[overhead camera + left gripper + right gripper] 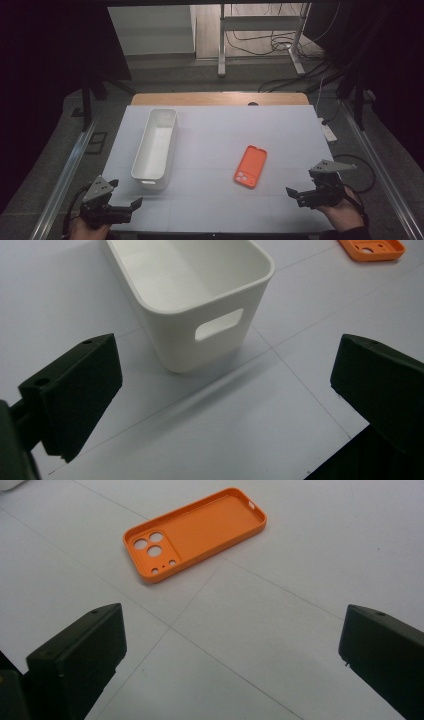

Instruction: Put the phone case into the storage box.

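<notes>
Left gripper (121,196) low at near-left desk corner, fingers (75,390) spread wide, nothing between them; points toward short end of white bin (156,148)

Right gripper (306,186) low at near-right desk edge, fingers (80,655) likewise spread wide, released, gripping nothing; aimed toward orange phone case (250,166)

Phone case flat on white desk (215,145), right of centre, open side up, camera cutouts at near end; apart from both grippers, well apart from bin. In right gripper view (195,532) seen whole, hollow interior and cutout holes clear. In left gripper view (372,249) cut off by top edge, just one corner with holes visible

Bin on left half of desk, long axis running away from person, upright, looks empty as far as interior shows. In left gripper view (200,300) near end wall with handle slot clear, far end cut off by frame top

Hands (345,212) holding grippers mostly cut off by bottom edge in high view; left one barely visible under gripper body

Surroundings past desk very dark; a metal frame (260,35) and loose cables (280,42) on floor beyond, detail hard to make out. Wooden strip (220,98) visible at far desk edge

Outer finger ends cropped in both gripper views
</notes>
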`<state>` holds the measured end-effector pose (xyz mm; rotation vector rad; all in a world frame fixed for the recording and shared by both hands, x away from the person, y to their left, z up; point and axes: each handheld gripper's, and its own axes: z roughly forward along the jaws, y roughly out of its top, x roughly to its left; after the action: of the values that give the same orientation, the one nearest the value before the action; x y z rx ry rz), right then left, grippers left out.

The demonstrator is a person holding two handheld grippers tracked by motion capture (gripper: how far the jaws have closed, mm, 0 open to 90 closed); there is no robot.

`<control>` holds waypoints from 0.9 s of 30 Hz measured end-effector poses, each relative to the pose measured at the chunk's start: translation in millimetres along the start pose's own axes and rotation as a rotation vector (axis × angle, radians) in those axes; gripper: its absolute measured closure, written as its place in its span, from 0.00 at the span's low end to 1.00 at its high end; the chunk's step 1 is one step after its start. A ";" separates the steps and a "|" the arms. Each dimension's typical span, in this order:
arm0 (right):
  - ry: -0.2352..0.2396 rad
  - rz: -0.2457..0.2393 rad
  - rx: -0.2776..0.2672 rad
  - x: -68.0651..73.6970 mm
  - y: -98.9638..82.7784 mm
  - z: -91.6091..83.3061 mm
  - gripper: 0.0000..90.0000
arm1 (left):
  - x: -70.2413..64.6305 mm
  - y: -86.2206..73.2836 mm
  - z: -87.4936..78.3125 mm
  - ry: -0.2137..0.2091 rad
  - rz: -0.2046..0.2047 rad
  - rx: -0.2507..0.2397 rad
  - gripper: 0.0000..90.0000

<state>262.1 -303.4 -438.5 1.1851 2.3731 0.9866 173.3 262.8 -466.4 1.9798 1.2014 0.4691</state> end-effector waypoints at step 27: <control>-0.007 -0.035 0.051 -2.3 15.7 22.1 0.00 | 0.9 -0.2 -0.3 -0.004 -0.005 -0.001 0.00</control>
<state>284.6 -288.8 -443.4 1.1591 2.4189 0.9141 173.4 263.8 -466.4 1.9753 1.2030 0.4632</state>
